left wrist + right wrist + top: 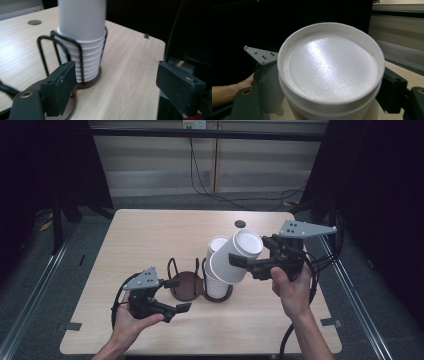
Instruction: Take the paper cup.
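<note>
The right tongs (pixel 239 261) were closed on a white paper cup (pixel 236 256), one jaw pressed to each side of its wall. The cup was lifted clear of the pale wooden surface (pixel 145 237) and tipped on its side, its recessed base turned toward the right tongs and its open mouth slanting down toward the left. In the right gripper view the cup's round, textured bottom (pixel 331 67) faced the camera, with the black jaws flanking it on either side.

Just beneath and behind the tilted cup stood a stack of white paper cups (pixel 216 270), nested upright in the right-hand ring of a black wire cup holder with a dark brown double base (pixel 189 285). The tilted cup overlapped the top of that stack in the high view; whether they touched could not be told. The holder's left-hand ring held nothing.

The left tongs (pixel 178 295) were spread wide and gripped nothing. They hovered low over the surface just beside the holder's left end. In the left gripper view one jaw sat close to the holder's base and wire loop, in front of the stacked cups (pixel 82 47), and the other stood well apart over bare wood (pixel 130 75).

A small dark round hole (pixel 240 224) lay in the surface behind the cups.
</note>
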### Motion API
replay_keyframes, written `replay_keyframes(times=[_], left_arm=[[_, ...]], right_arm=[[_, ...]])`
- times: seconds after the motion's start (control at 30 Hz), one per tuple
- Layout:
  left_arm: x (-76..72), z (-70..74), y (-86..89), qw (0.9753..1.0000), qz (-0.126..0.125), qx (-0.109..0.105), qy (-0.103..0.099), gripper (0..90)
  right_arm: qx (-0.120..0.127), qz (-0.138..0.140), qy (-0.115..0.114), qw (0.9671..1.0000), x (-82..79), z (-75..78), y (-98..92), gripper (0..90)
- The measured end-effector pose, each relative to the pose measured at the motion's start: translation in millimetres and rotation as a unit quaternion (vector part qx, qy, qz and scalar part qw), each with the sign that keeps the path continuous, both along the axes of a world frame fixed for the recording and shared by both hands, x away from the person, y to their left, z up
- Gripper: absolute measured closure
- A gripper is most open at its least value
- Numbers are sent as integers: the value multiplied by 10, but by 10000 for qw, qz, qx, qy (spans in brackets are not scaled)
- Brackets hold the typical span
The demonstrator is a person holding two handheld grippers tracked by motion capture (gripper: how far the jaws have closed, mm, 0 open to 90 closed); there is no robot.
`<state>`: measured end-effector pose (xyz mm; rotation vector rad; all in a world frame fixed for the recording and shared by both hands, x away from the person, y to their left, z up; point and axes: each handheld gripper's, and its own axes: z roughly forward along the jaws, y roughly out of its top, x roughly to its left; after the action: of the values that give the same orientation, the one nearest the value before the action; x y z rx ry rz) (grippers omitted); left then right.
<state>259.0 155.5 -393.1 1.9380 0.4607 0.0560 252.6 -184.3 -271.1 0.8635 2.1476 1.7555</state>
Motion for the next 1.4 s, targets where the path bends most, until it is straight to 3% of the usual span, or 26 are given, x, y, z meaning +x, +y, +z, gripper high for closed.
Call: replay_keyframes(times=[0.43,0.67,0.77,0.97,1.03,1.1,1.23,1.4], left_arm=[[-229,174,-84,9992,-279,-143,-260,163],[-221,199,-134,9981,-436,-272,-326,161],[-160,190,-183,9983,-487,-197,-267,159],[-164,145,-206,9983,-445,-296,-227,162],[-164,129,-205,9986,-469,-195,-176,160],[-169,105,-188,9986,-423,-255,-194,160],[-129,-4,-168,9984,-447,-334,-31,159],[-108,-79,-160,9989,-342,-292,-92,161]], right_arm=[[-121,357,141,9992,-210,-258,148,224],[-178,438,302,9984,-200,-451,225,227],[-124,496,347,9981,-185,-518,252,228],[-94,561,569,9968,-141,-707,285,228],[-99,568,600,9965,-137,-728,287,228],[-88,594,634,9962,-133,-770,309,229],[-138,700,645,9954,-134,-823,391,229],[-79,753,753,9943,-101,-886,450,229]])
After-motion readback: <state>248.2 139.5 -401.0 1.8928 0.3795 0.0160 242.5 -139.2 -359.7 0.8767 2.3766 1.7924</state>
